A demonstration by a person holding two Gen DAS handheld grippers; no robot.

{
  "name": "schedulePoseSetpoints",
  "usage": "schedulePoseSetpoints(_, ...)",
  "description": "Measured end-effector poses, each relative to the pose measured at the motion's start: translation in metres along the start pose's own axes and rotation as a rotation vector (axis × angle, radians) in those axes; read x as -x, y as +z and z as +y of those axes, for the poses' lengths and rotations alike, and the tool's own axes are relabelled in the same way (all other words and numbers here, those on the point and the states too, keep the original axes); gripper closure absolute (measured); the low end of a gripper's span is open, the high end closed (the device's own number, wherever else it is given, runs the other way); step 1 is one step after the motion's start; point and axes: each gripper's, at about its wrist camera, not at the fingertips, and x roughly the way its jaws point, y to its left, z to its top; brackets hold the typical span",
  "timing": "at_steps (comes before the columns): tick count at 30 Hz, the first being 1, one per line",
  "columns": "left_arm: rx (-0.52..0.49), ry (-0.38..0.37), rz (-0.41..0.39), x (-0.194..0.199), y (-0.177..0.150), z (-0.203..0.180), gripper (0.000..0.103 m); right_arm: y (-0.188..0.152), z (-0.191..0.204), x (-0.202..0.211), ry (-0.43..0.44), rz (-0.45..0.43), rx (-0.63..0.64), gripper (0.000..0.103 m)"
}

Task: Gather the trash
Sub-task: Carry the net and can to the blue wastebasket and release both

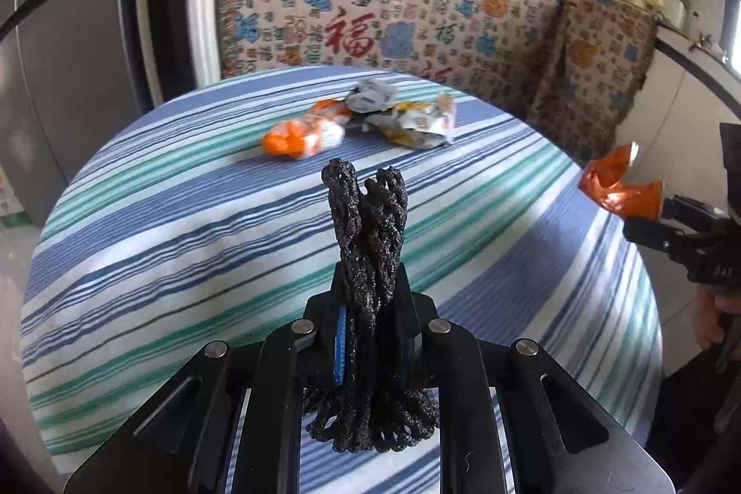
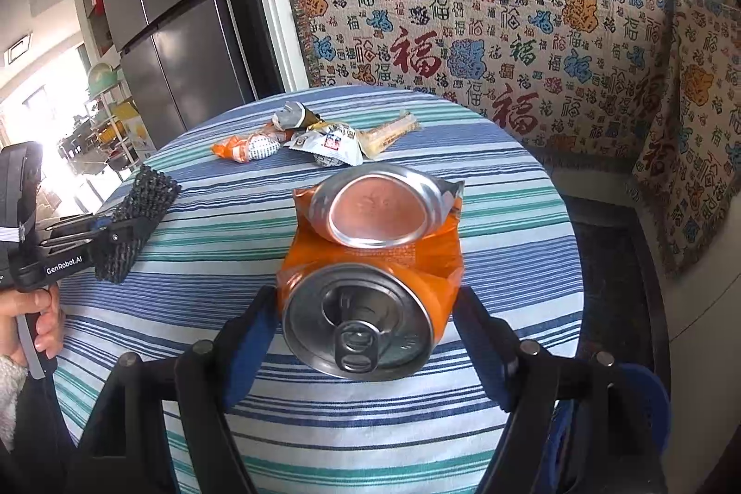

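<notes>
Left gripper: your left gripper (image 1: pixel 370 188) has its jaws pressed together on a black foam mesh sleeve (image 1: pixel 368 262), which stands up between the fingers and bunches below them; in the right wrist view the same gripper (image 2: pixel 121 237) holds that mesh (image 2: pixel 139 221) above the table's left edge.
Right gripper: your right gripper (image 2: pixel 370 304) stands wide, pinching a crushed orange aluminium drink can (image 2: pixel 370 262) by its sides; the pull-tab top faces the camera and the folded-over base sits above it.
Can from the left view: the orange can (image 1: pixel 618 188) hangs off the table's right edge, held clear of the cloth.
Table: a round table under a blue, green and white striped cloth (image 2: pixel 486 216).
Remaining trash: a cluster at the far side of the table, made up of a crumpled orange-and-white plastic wrapper (image 1: pixel 301 135), a grey crumpled wrapper (image 1: pixel 370 96) and a white-and-yellow printed packet (image 1: pixel 417 123), all touching or just beside one another.
Hands: your left hand (image 2: pixel 32 322) grips the gripper's handle.
Behind: a cream blanket printed with red and blue characters (image 2: pixel 486 31) hangs past the table, and a dark grey fridge (image 2: pixel 176 8) stands on the left.
</notes>
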Motion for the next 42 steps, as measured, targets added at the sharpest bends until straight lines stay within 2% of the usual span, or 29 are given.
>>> schedulePoseSetpoints(6,-0.037,-0.061,-0.011,0.003,0.008,-0.040,0.088,-0.004,-0.008,0.024,-0.006,-0.055,-0.017,0.025)
schedulePoseSetpoints(11,-0.084,-0.160,-0.007,-0.002,0.021,-0.095,0.088,-0.012,-0.035,0.062,-0.040,-0.101,-0.058,0.025)
schedulePoseSetpoints(17,-0.180,-0.309,0.008,-0.013,0.037,-0.186,0.088,-0.033,-0.098,0.119,-0.159,-0.096,-0.109,0.025)
schedulePoseSetpoints(21,-0.243,-0.388,0.040,-0.031,0.039,-0.248,0.088,-0.061,-0.152,0.143,-0.277,-0.041,-0.136,0.025)
schedulePoseSetpoints(27,-0.278,-0.474,0.099,-0.068,0.043,-0.328,0.088,-0.100,-0.219,0.152,-0.358,0.042,-0.196,0.025)
schedulePoseSetpoints(32,-0.309,-0.509,0.147,-0.096,0.040,-0.378,0.088,-0.123,-0.258,0.151,-0.362,0.073,-0.238,0.029)
schedulePoseSetpoints(37,-0.327,-0.522,0.197,-0.128,0.029,-0.410,0.087,-0.134,-0.288,0.131,-0.366,0.107,-0.249,0.029)
schedulePoseSetpoints(42,-0.333,-0.536,0.253,-0.157,0.016,-0.426,0.084,-0.145,-0.309,0.132,-0.398,0.072,-0.320,0.029)
